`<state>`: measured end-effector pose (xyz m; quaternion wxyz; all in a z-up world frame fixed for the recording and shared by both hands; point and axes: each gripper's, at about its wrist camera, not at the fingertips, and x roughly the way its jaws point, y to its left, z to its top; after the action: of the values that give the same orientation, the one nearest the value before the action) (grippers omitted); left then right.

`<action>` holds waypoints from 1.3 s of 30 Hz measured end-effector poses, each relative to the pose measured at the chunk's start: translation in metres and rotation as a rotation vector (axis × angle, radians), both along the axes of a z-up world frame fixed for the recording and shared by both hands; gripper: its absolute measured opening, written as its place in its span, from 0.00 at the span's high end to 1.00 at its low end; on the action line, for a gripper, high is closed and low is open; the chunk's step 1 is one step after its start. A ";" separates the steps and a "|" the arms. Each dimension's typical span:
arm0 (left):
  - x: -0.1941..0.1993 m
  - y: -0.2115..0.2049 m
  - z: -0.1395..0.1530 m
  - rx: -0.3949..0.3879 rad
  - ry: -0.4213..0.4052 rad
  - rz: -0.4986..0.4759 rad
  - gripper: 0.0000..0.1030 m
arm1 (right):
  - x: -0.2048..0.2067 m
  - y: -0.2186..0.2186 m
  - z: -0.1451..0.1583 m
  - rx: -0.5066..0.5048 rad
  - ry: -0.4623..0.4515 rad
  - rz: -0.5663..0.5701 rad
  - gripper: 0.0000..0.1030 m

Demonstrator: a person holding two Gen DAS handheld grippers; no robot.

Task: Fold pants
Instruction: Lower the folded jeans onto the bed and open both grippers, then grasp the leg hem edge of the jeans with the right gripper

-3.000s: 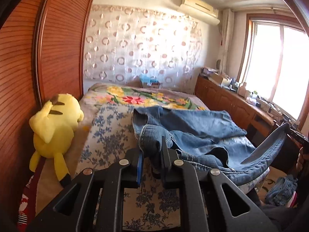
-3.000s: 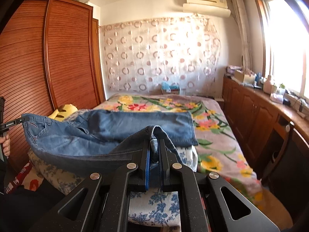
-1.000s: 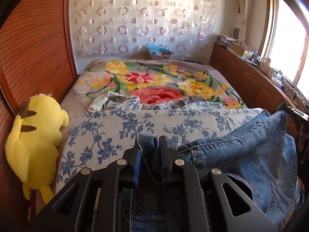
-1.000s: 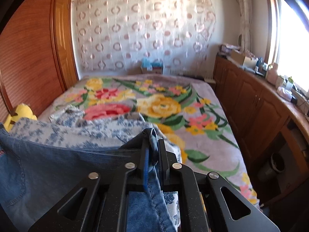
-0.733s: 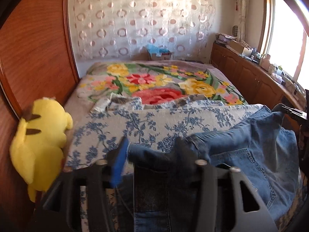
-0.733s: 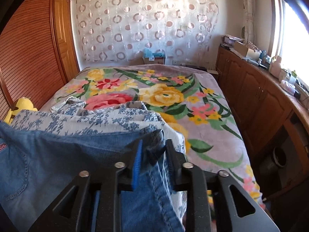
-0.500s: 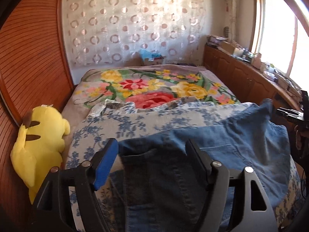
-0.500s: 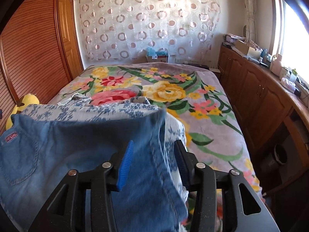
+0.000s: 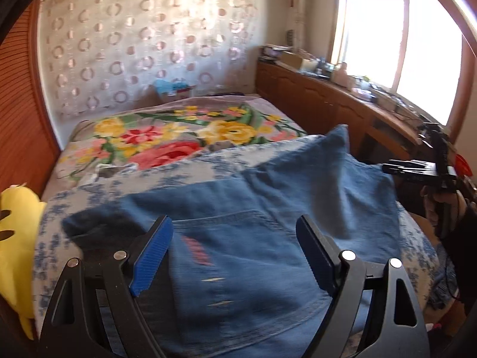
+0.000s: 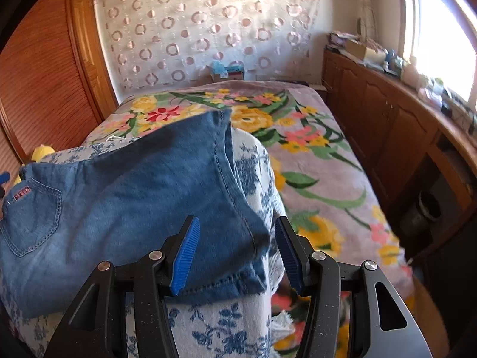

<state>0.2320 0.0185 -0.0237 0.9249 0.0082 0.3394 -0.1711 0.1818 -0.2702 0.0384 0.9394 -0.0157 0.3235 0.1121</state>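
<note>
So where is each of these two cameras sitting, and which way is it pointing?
Left wrist: rides on the left gripper, looking along its open jaws across the jeans and bed toward the curtain wall; the person's other hand with the right gripper shows at the right edge.
Right wrist: rides on the right gripper, jaws open over the jeans' edge, facing the same wall; no hand clearly visible.
Shared: jeans, blue-flowered blanket, yellow plush, wooden cabinets.

Motion blur smears the jeans (image 9: 253, 253); a yellow plush toy (image 9: 16, 238) is cut off at the left edge.
</note>
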 end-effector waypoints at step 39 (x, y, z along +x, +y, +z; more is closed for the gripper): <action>-0.015 -0.050 -0.032 0.041 0.064 -0.078 0.17 | -0.014 -0.020 -0.049 0.099 0.141 -0.107 0.50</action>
<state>0.2173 -0.0316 -0.0556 0.9058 0.0350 0.3717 -0.2004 0.1678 -0.2903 -0.0111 0.9186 0.0561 0.3833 0.0786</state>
